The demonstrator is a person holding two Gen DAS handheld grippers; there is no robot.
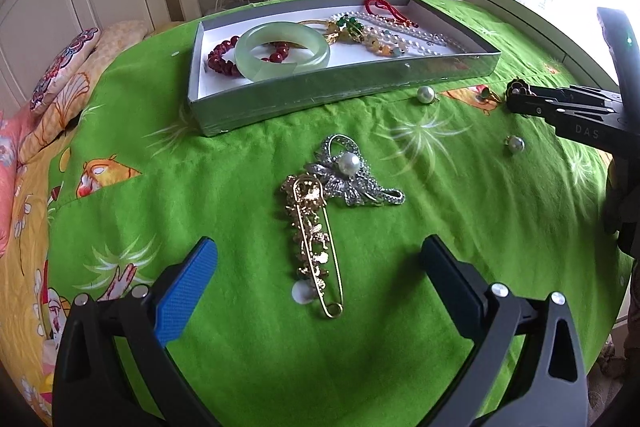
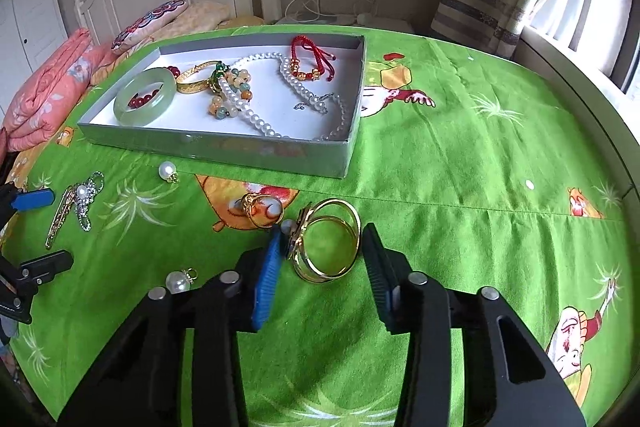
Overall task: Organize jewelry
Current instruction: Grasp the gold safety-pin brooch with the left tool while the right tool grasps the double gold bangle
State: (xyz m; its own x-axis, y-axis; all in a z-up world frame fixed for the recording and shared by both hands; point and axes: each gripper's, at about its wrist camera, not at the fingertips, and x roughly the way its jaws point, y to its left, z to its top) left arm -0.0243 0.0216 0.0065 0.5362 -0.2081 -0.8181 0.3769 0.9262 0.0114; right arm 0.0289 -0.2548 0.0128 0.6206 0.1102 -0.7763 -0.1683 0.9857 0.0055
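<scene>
The right gripper (image 2: 322,259) is part open, its jaws either side of the gold bangle (image 2: 326,241), the blue jaw touching its clasp. The left gripper (image 1: 320,263) gapes wide and empty, the gold pin (image 1: 316,243) between its jaws. The box (image 1: 340,87) lies beyond.

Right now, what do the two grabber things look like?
Both are black plastic. The left gripper and right gripper each have one blue textured finger pad and one black pad, with silver round bolts. White letters "DAS" mark the right one's side.
</scene>
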